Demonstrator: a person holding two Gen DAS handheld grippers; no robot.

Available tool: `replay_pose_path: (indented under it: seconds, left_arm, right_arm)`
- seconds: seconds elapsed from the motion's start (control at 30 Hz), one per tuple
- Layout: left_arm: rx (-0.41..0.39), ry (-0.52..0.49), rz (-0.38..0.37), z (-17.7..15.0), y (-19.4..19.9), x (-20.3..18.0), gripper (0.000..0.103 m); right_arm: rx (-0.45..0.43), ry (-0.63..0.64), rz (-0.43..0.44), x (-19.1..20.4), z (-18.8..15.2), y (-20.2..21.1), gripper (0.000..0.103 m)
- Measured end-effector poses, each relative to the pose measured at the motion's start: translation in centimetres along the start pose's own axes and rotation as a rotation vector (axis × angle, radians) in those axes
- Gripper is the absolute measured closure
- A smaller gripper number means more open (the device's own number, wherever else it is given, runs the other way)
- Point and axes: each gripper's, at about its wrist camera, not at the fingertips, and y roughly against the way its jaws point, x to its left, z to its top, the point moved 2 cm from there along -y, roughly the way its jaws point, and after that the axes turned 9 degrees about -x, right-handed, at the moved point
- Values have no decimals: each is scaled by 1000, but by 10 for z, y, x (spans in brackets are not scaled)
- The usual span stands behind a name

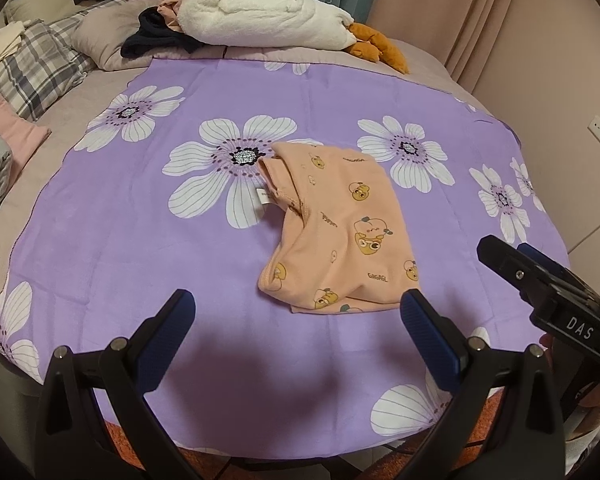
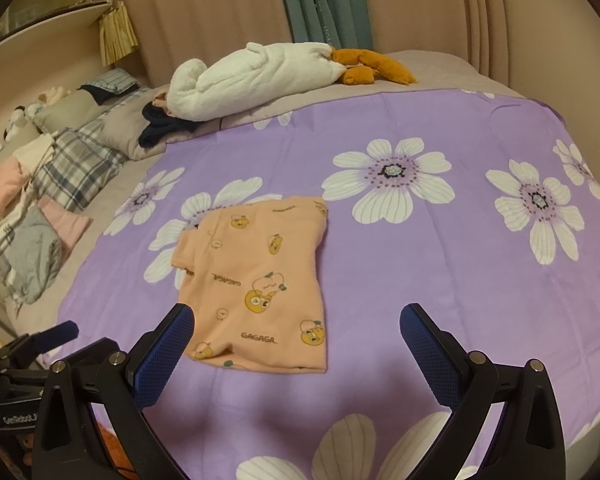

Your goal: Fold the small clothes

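A small peach garment (image 1: 336,228) printed with cartoon bears lies folded on the purple flowered cloth (image 1: 140,232); a white label shows at its left edge. The right wrist view shows the same garment (image 2: 256,280) as a neat rectangle. My left gripper (image 1: 296,312) hovers open just short of the garment's near edge, nothing between its blue pads. My right gripper (image 2: 296,324) is also open and empty, its left pad (image 2: 168,348) over the garment's near left corner. The right gripper's body (image 1: 556,292) shows at the right of the left wrist view.
A white plush toy with orange feet (image 1: 268,16) lies at the far side of the bed, a dark garment (image 1: 152,36) beside it. Plaid pillows (image 1: 36,68) and a pile of grey and pink clothes (image 2: 32,236) sit to the left. Curtains hang behind.
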Motion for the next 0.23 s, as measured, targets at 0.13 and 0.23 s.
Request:
replay_pose_path:
  seconds: [0.13,0.23]
  left_arm:
    - [1,3,0,0,1,0,0]
    - [1,3,2,0,1,0,0]
  right_arm:
    - [1,1,-1,0,0,0,1]
    - [2,0,-4,0,0,0,1]
